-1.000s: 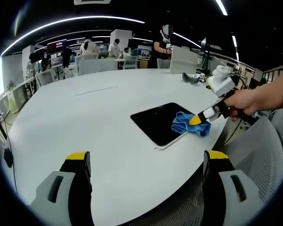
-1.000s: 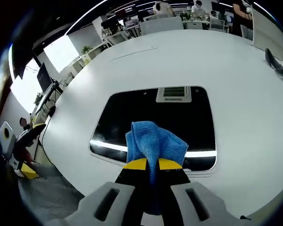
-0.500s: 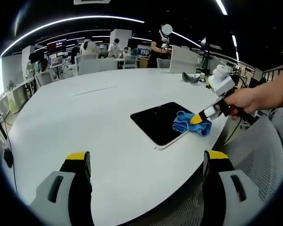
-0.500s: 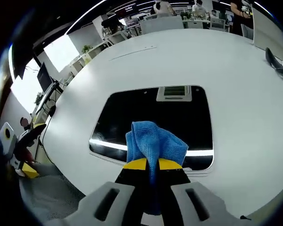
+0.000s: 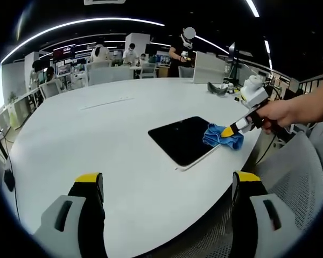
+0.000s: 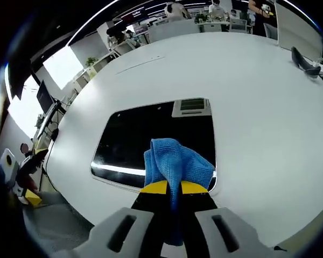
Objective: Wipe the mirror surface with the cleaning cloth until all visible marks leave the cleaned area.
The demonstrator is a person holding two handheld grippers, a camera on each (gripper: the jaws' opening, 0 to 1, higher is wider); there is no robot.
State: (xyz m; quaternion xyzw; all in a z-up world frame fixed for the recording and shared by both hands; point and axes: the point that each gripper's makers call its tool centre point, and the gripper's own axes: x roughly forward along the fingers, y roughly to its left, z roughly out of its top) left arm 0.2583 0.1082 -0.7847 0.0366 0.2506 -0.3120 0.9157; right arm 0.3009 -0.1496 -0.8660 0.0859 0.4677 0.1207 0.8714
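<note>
White table (image 5: pixel 97 134) carries 1 dark mirror (image 5: pixel 180 140) near its right edge. Left gripper (image 5: pixel 167 183) hovers low at the near side, jaws spread, empty. Right gripper (image 6: pixel 175 187) reaches in level from the right, clenching 1 blue cloth (image 6: pixel 175 164) on the mirror's right end.

Two gripper cameras over one white bench (image 5: pixel 97 134)

The left gripper view looks from well back across the bench toward the mirror (image 5: pixel 180 140); the right gripper view looks down on it from close above. Both share mirror, blue cloth (image 6: pixel 175 164) and bench.
</note>
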